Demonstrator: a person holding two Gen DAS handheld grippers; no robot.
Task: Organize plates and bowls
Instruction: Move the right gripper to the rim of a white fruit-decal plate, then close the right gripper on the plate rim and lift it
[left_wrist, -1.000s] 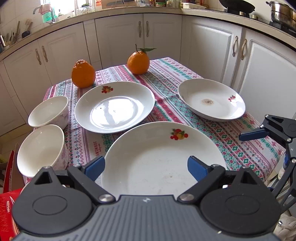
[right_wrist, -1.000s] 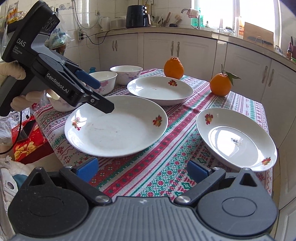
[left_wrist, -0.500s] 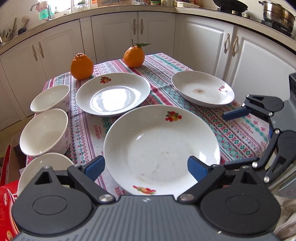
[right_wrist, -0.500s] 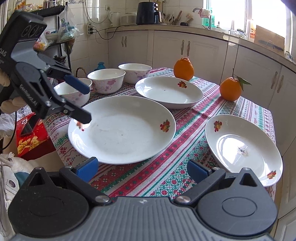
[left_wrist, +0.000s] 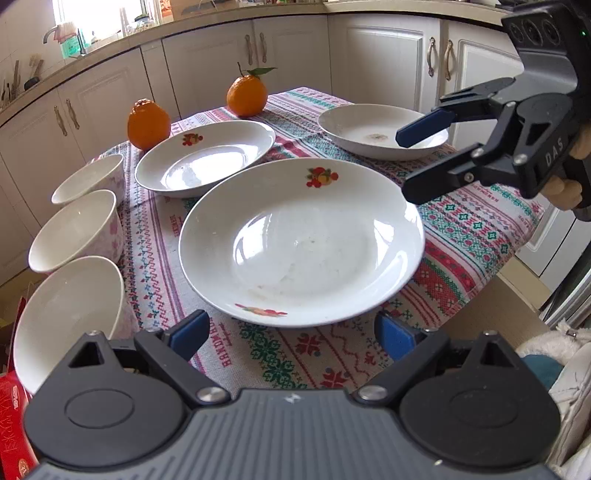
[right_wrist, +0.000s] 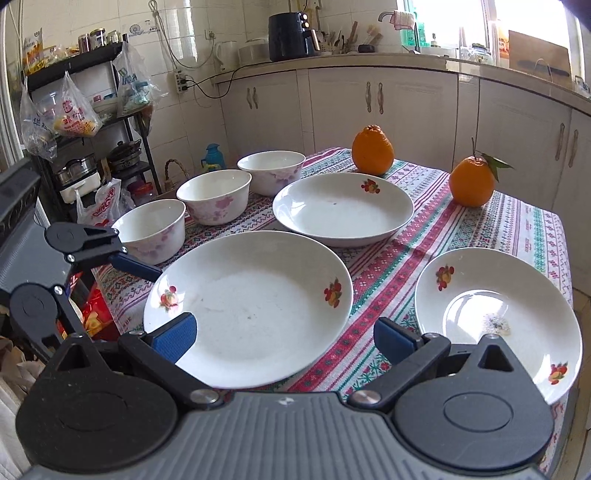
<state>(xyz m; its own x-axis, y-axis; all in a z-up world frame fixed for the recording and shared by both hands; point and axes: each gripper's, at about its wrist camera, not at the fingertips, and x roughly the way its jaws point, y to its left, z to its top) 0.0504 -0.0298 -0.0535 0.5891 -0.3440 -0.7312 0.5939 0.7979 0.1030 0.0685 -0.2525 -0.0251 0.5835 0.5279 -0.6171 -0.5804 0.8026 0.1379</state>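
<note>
Three white plates lie on the patterned tablecloth: a large plate (left_wrist: 301, 240) (right_wrist: 251, 306) nearest, a second plate (left_wrist: 205, 157) (right_wrist: 343, 208) behind it, and a smaller stained plate (left_wrist: 369, 133) (right_wrist: 495, 306) to the right. Three white bowls (left_wrist: 74, 229) (right_wrist: 214, 195) with pink flowers line the left edge. My left gripper (left_wrist: 291, 336) is open and empty, just short of the large plate's near rim; its upper fingertip (right_wrist: 146, 269) shows by that rim. My right gripper (right_wrist: 284, 339) (left_wrist: 412, 160) is open and empty, hovering between the large and the small plate.
Two oranges (left_wrist: 147, 123) (left_wrist: 246, 95) stand at the far side of the table (left_wrist: 476, 229). White cabinets (left_wrist: 384, 62) ring the room. A red box (left_wrist: 13, 417) sits below the left edge. A rack with plastic bags (right_wrist: 74, 110) stands at the left.
My left gripper drew back and sank, so the large plate now lies ahead of its fingers, with a third bowl in view. The right gripper rose over the table's right side.
</note>
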